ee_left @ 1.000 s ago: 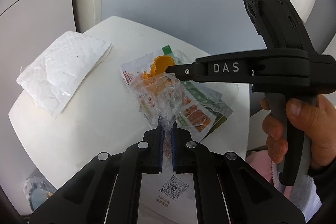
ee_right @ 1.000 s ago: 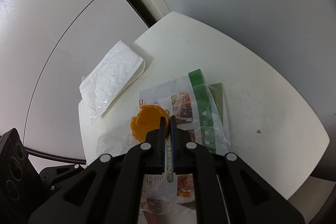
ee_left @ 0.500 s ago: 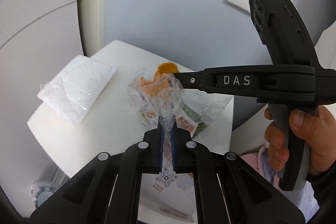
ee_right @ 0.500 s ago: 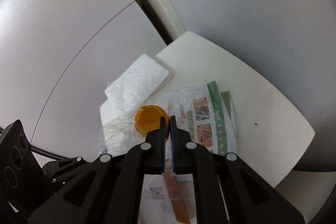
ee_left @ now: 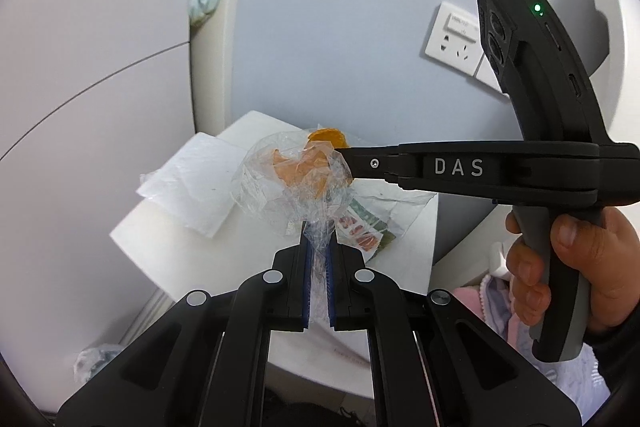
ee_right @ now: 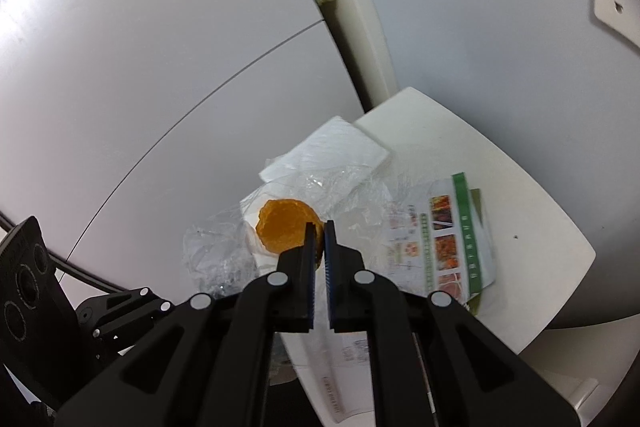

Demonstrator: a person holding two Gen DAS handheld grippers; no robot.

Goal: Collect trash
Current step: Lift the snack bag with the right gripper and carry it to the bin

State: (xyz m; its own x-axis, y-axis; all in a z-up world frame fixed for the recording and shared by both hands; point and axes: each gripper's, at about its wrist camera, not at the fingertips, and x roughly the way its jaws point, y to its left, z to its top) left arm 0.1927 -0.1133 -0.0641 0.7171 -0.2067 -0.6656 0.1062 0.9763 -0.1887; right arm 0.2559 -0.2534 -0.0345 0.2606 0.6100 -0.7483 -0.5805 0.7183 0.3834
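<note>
A crumpled clear plastic bag (ee_left: 288, 187) hangs above the white table (ee_left: 192, 255), and my left gripper (ee_left: 317, 227) is shut on its lower end. An orange peel (ee_right: 282, 227) sits at the bag's top. My right gripper (ee_right: 319, 227) is shut on the peel's edge. In the left wrist view the right gripper (ee_left: 342, 149) reaches in from the right, held by a hand (ee_left: 576, 267), with its tip at the peel (ee_left: 326, 137). A printed food wrapper (ee_right: 448, 235) with a green strip lies flat on the table below.
A white padded packet (ee_left: 192, 183) lies at the table's far left corner. A wall socket (ee_left: 456, 39) is on the grey wall behind. Pink cloth (ee_left: 500, 303) shows at the lower right, and a crumpled plastic piece (ee_left: 96, 359) lies low on the left.
Both grippers have risen and drawn back from the table, lifting the clear bag and the orange peel off the printed wrapper. The table now looks smaller and farther away.
</note>
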